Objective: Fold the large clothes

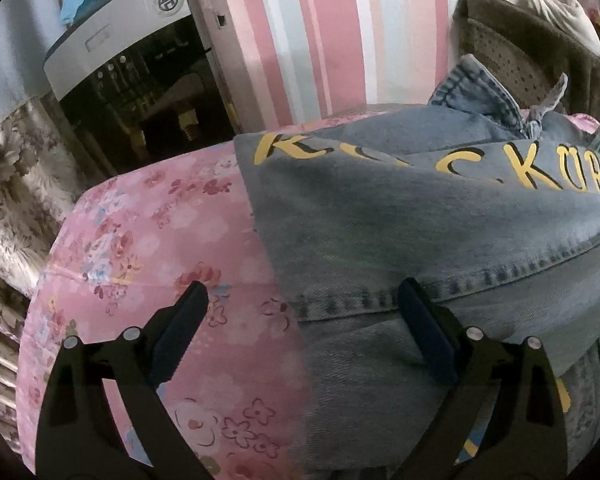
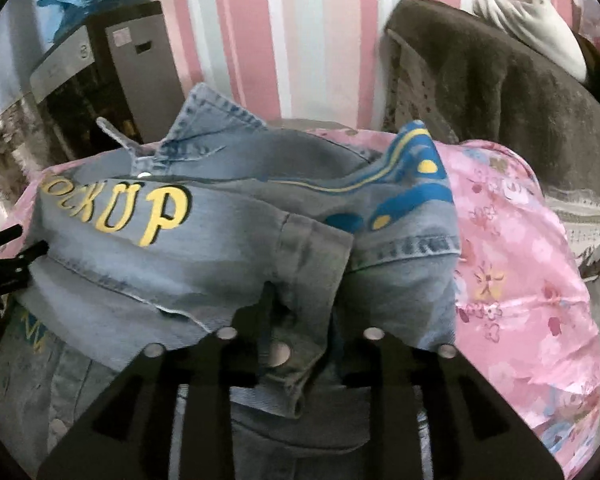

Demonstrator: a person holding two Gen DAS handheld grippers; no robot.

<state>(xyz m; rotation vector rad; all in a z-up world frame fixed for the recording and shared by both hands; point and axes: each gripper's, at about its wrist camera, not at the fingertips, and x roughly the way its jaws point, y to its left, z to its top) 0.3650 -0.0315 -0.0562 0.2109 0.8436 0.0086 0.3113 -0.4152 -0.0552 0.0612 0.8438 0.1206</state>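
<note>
Though half buried under the jacket cuff (image 2: 312, 256), right hand-held gripper (image 2: 302, 300) of unclear hold; left hand-held gripper (image 1: 303, 294) wide, empty

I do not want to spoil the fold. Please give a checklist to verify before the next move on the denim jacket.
1. Left hand-held gripper open, nothing between its fingers: ok.
2. Right hand-held gripper free of the sleeve cuff: cannot tell, cuff lies between the fingers.
3. Denim jacket lies on the pink floral cover: ok.
4. Jacket flat: not ok, collar stands up.
5. Folded edge straight: cannot tell.
</note>
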